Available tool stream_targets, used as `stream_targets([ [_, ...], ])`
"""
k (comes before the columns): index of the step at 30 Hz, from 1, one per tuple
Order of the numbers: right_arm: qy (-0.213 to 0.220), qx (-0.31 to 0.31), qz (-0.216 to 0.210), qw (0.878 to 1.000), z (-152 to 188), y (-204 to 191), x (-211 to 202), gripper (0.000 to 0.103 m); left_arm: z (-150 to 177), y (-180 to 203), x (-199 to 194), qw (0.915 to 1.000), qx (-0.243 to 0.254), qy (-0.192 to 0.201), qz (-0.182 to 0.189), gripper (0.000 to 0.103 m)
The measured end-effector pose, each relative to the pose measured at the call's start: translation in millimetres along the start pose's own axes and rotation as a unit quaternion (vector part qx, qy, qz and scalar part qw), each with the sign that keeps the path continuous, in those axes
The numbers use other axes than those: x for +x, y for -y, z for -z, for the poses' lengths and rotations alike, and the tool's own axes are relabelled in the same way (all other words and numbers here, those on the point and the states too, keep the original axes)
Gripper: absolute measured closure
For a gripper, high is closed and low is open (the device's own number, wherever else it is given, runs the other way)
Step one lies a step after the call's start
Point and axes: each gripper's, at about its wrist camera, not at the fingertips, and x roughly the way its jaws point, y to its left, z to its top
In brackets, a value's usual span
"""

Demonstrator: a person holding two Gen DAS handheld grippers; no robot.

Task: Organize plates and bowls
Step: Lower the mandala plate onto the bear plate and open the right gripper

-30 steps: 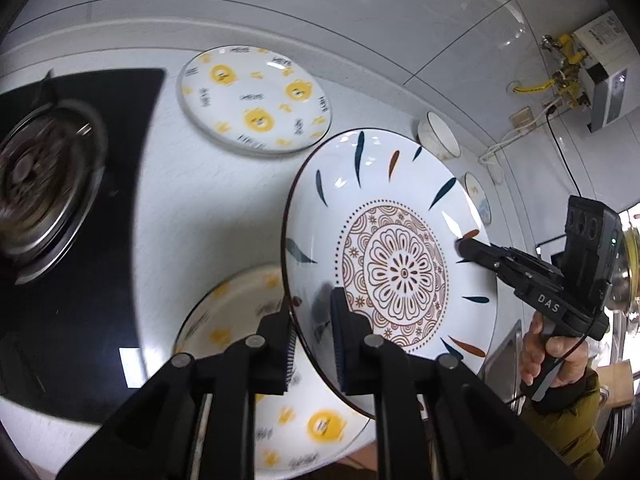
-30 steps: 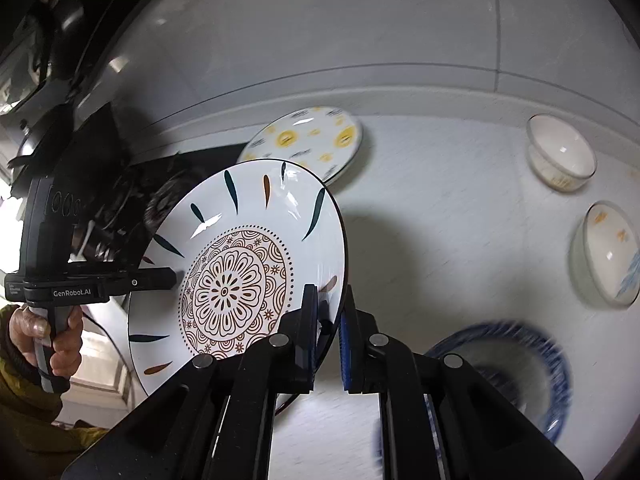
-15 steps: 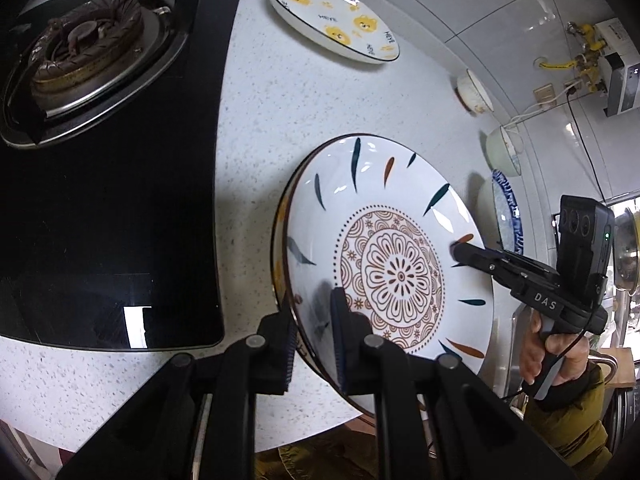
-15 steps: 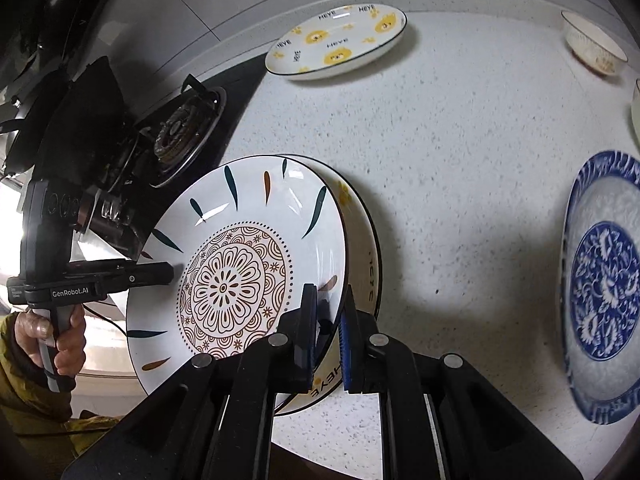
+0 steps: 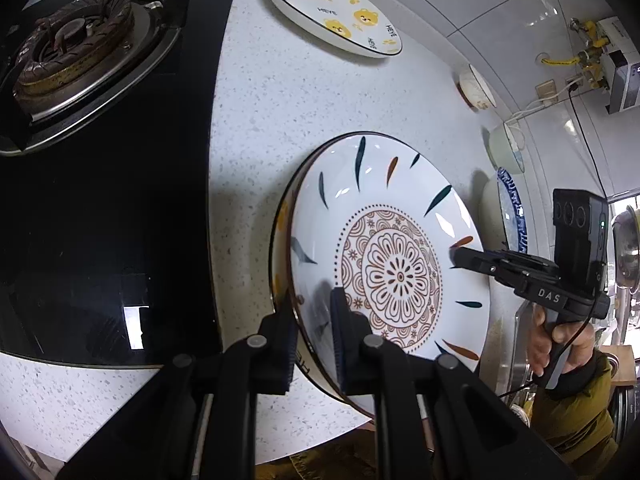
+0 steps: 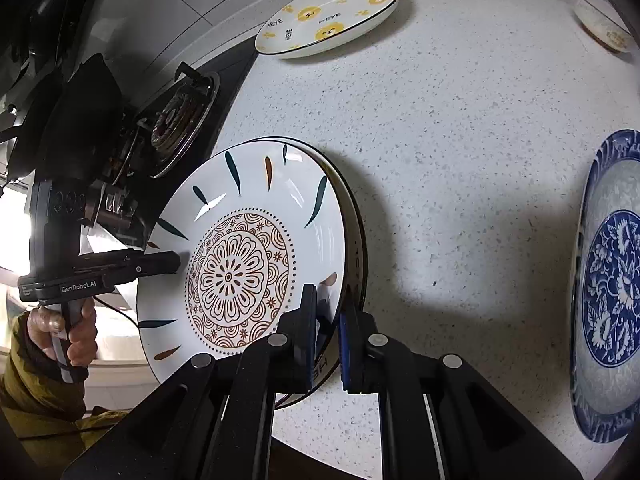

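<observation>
Mandala plate (image 5: 394, 256) pinched at opposite rims, left claw (image 5: 312, 336) and right claw (image 6: 326, 340) level, over bear plate (image 6: 354, 264).

White plate (image 5: 400, 240) bears a brown mandala (teal and orange dashes outside).

Glossy glazed ceramic is being shown by the mandala plate (image 5: 394, 256), highlights being thrown off its smooth face. The bear plate (image 5: 332, 12) and the blue floral plate (image 6: 608, 280) are being seen with the same shiny glaze. The tabletop (image 6: 460, 128) is being read as speckled stone, smooth, faintly matt. The hob (image 5: 100, 208) is being seen as black mirror-like glass; its burner (image 5: 76, 36) as dull rough metal. Matt black plastic is being presented by the left tongs (image 5: 312, 336).
</observation>
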Motion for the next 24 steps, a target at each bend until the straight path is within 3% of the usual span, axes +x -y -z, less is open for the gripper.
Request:
stream_targets([
  [5,-0.013,-0.018,-0.004,1.000,-3,-1,-1,0.094,1,5,0,0.9998,0.007,-0.001,-0.019,0.085],
  [11,-0.027,-0.031,-0.018,0.999,-4,0,-4,0.090,2,10,-1,0.9998,0.005,-0.003,-0.017,0.075],
  [24,-0.042,-0.026,-0.050,0.998,-11,7,-3,0.088,2,5,-3,0.9993,-0.034,-0.010,-0.008,0.074],
])
